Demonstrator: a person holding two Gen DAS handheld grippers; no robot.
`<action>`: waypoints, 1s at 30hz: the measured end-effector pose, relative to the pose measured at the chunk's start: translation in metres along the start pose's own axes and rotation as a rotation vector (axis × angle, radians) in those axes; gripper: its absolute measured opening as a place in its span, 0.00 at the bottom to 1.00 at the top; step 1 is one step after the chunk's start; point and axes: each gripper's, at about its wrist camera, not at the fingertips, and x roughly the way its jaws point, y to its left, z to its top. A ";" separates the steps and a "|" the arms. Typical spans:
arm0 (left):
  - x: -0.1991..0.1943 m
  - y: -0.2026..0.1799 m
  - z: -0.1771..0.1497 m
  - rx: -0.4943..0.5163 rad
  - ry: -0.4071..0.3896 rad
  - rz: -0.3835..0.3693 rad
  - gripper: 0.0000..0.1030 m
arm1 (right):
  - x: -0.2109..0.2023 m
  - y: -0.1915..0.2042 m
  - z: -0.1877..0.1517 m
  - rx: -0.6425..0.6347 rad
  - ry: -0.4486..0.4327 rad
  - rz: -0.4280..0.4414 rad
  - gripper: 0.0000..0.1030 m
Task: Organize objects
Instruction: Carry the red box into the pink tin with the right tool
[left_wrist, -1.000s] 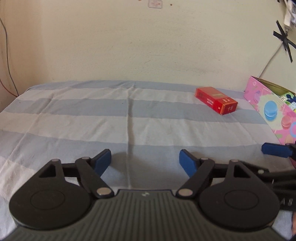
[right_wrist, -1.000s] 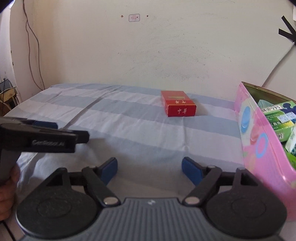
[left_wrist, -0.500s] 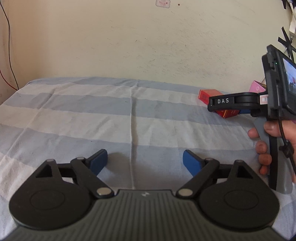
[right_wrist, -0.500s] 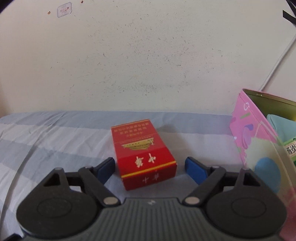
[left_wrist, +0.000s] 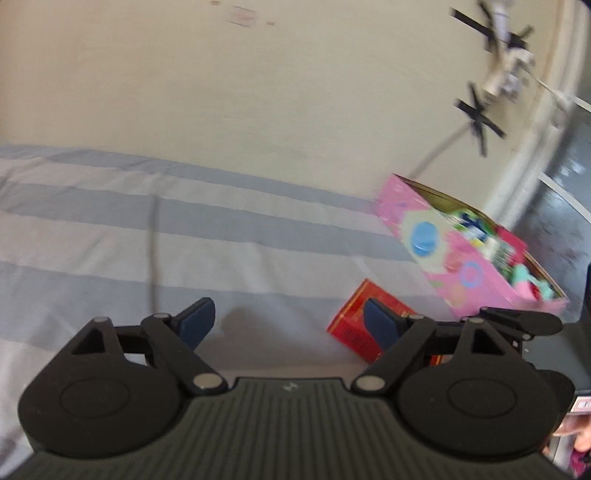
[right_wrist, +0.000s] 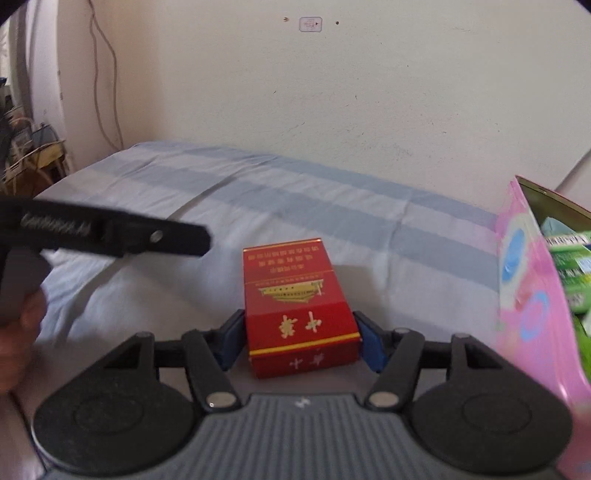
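A red cigarette pack with gold print sits between my right gripper's blue pads, which press on both its sides; the right gripper is shut on it. The same pack shows in the left wrist view, partly behind my left gripper's right finger. My left gripper is open and empty over the striped sheet, left of the pack. In the right wrist view the left gripper reaches in from the left.
A pink box full of green and white packets stands to the right, close to the pack; it also shows in the right wrist view. A blue-and-white striped sheet covers the surface. A cream wall is behind.
My right gripper has closed on the red pack and pulled back with it from the wall. My left gripper has swung right, bringing the pink box and the pack into its view.
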 end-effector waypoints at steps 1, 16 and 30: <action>0.002 -0.012 -0.004 0.043 0.020 -0.057 0.81 | -0.016 -0.004 -0.013 -0.005 0.005 0.010 0.59; 0.042 -0.223 -0.074 0.344 0.289 -0.422 0.65 | -0.181 -0.095 -0.166 0.178 -0.090 -0.203 0.67; 0.055 -0.276 -0.090 0.342 0.344 -0.423 0.57 | -0.216 -0.113 -0.218 0.232 -0.203 -0.280 0.56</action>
